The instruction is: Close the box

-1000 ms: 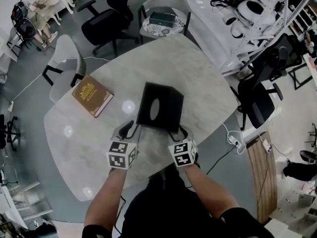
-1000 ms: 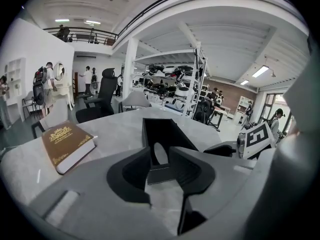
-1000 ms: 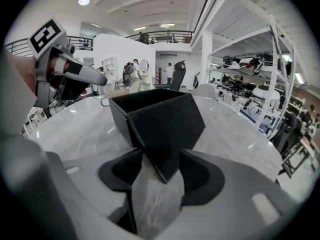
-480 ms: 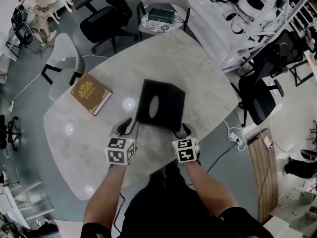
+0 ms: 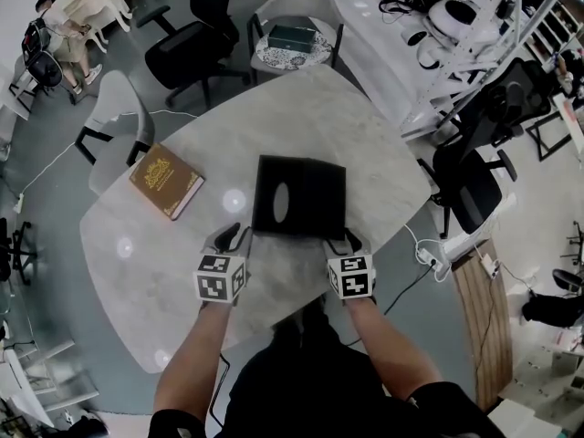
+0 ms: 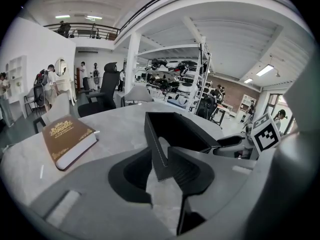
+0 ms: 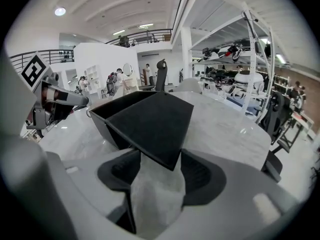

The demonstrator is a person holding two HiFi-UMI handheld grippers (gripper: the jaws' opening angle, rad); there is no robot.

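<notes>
On the pale marbled surface [image 5: 301, 117], farthest to the left, a brown book [image 5: 167, 181] with gold ornament on its cover lies flat, well apart from everything else. Next comes the left hand-held gripper [image 5: 239, 236], set at the near left corner of the black box [image 5: 301, 199]. Its own view shows the box's thin left wall, with an oval cut-out in it, standing upright between the jaws. The jaws have just been closing, yet a gap shows on the left side of the wall, so they stand apart and do not clamp it. The box sits near the middle of the surface, close to the person's edge, with its dark inside showing from the left gripper view. At its near right corner is the right hand-held gripper [image 5: 345, 240]. In the right gripper view a flat dark panel of the box slopes toward the camera, and its pointed corner hangs between the jaws. These jaws have just been opening and stand wide, with neither pad pressing on the panel.
</notes>
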